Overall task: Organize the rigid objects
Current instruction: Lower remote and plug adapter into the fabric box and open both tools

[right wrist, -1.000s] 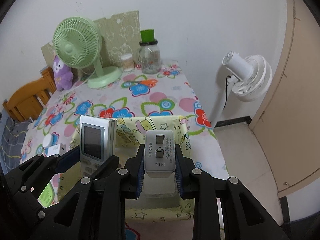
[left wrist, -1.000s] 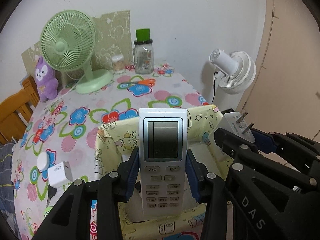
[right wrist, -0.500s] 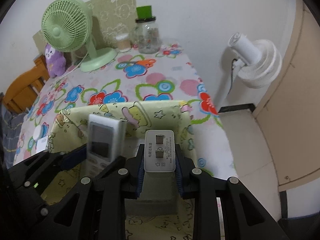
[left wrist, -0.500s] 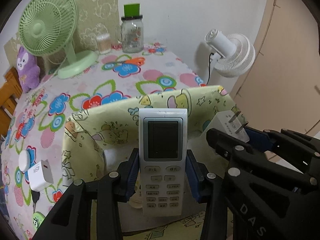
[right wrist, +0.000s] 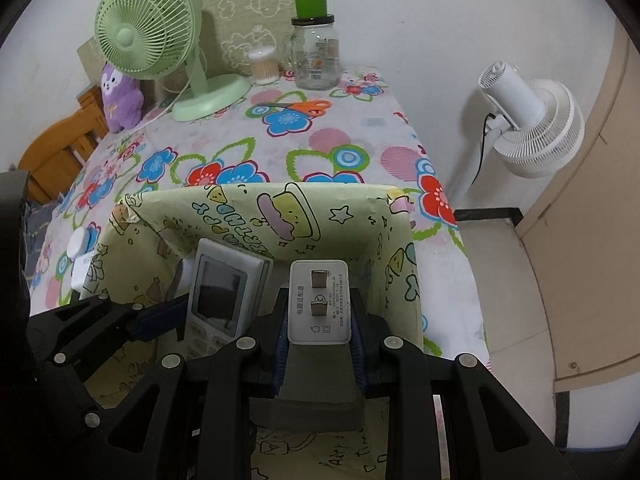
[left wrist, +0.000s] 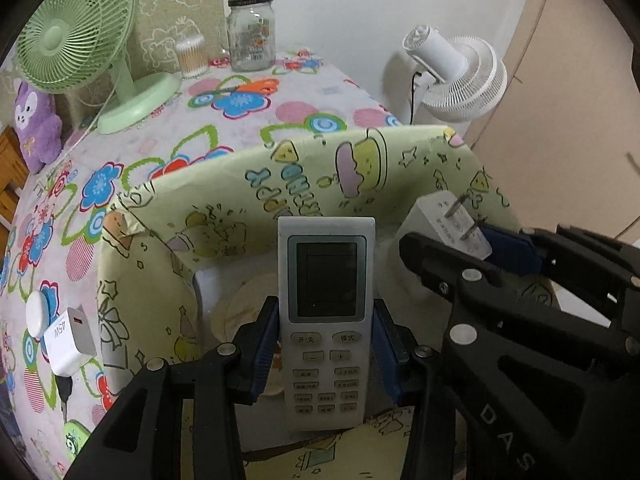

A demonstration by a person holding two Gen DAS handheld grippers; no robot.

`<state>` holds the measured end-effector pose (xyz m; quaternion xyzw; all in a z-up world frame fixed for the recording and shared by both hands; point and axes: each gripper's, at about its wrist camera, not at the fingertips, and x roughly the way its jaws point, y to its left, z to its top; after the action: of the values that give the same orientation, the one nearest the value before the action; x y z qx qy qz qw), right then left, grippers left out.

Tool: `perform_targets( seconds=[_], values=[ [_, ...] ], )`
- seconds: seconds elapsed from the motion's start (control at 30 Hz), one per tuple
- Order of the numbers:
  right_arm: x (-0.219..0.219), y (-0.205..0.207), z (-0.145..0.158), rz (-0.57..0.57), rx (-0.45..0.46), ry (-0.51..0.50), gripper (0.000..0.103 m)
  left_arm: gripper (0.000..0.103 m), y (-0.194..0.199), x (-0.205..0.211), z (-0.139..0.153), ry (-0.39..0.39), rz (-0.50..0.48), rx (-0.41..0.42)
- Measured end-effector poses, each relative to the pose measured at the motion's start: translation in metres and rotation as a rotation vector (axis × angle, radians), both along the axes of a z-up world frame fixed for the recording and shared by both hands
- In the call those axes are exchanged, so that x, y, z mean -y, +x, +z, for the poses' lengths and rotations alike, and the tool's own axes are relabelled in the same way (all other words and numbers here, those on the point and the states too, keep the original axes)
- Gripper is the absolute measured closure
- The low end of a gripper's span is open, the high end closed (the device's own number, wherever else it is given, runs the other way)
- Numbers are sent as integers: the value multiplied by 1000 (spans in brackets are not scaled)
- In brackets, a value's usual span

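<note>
A white air-conditioner remote (left wrist: pixel 325 272) stands upright between the blue pads of my left gripper (left wrist: pixel 325 308). The pads still touch its sides while the jaws are opening. It hangs inside a yellow-green cartoon-print box (left wrist: pixel 320 168), just above the box floor. My right gripper (right wrist: pixel 319 300) is shut on a white power adapter (right wrist: pixel 319 284) with two metal prongs, also inside the box (right wrist: pixel 280 204), to the right of the remote (right wrist: pixel 222 292). In the left wrist view the adapter (left wrist: pixel 444 224) and the right gripper (left wrist: pixel 460 244) show at the right.
The box sits at the near right of a flower-print table (left wrist: pixel 224 136). A white charger (left wrist: pixel 70 336) and a round white puck (left wrist: pixel 38 312) lie left of the box. At the back stand a green fan (left wrist: pixel 76 28), a jar (left wrist: pixel 251 40), a plush toy (left wrist: pixel 38 128) and scissors (right wrist: pixel 296 106). A white floor fan (left wrist: pixel 456 76) stands right.
Both grippers have sunk and tipped downward into the box with the remote and the adapter still between their pads. The box walls now fill more of both views.
</note>
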<state>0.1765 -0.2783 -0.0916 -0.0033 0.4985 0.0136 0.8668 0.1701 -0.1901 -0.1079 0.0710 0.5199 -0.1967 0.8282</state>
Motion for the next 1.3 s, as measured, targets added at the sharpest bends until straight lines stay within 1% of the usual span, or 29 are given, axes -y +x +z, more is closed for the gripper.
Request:
perform_targets(
  seconds=[0.1, 0.17, 0.3, 0.43, 0.53, 0.6, 0.63, 0.7, 0.8, 0.83, 0.87, 0.9, 0.93, 1.1, 1.3],
  values=[
    [-1, 1, 0, 10, -2, -13, 74, 51, -1, 0, -1, 5, -10, -11],
    [-2, 0, 0, 14, -1, -19, 74, 43, -2, 1, -2, -4, -38, -31],
    [-2, -1, 0, 21, -1, -24, 74, 42, -4, 2, 0, -1, -45, -33],
    [-2, -2, 0, 30, -4, -9, 73, 42, -8, 3, 4, 15, -39, -12],
    [-3, -2, 0, 36, -3, 2, 66, 42, -8, 2, 7, 10, -41, -9],
    [-4, -3, 1, 38, 0, 20, 56, 40, -9, 0, 10, -2, -46, -9],
    [-4, -4, 2, 41, 3, 34, 53, 38, -10, 0, 12, -12, -50, -8],
    [-5, -6, 4, 40, 10, 51, 41, 36, -13, -1, 15, -24, -54, -6],
    [-8, -10, 9, 31, 28, 58, 31, 33, -17, -3, 20, -35, -51, -1],
    [-8, -12, 10, 30, 30, 58, 31, 31, -20, -4, 23, -30, -45, 6],
    [-9, -14, 12, 28, 32, 56, 29, 25, -22, -5, 24, -18, -37, 17],
    [-10, -16, 13, 27, 35, 54, 28, 23, -24, -5, 26, -11, -33, 27],
    [-11, -20, 15, 25, 43, 49, 27, 23, -28, -6, 28, -2, -27, 44],
    [-16, -35, 25, 20, 72, 41, 24, 22, -41, -11, 37, 3, -23, 74],
    [-25, -52, 34, 10, 97, 39, 24, 22, -57, -22, 47, -7, -8, 110]
  ],
)
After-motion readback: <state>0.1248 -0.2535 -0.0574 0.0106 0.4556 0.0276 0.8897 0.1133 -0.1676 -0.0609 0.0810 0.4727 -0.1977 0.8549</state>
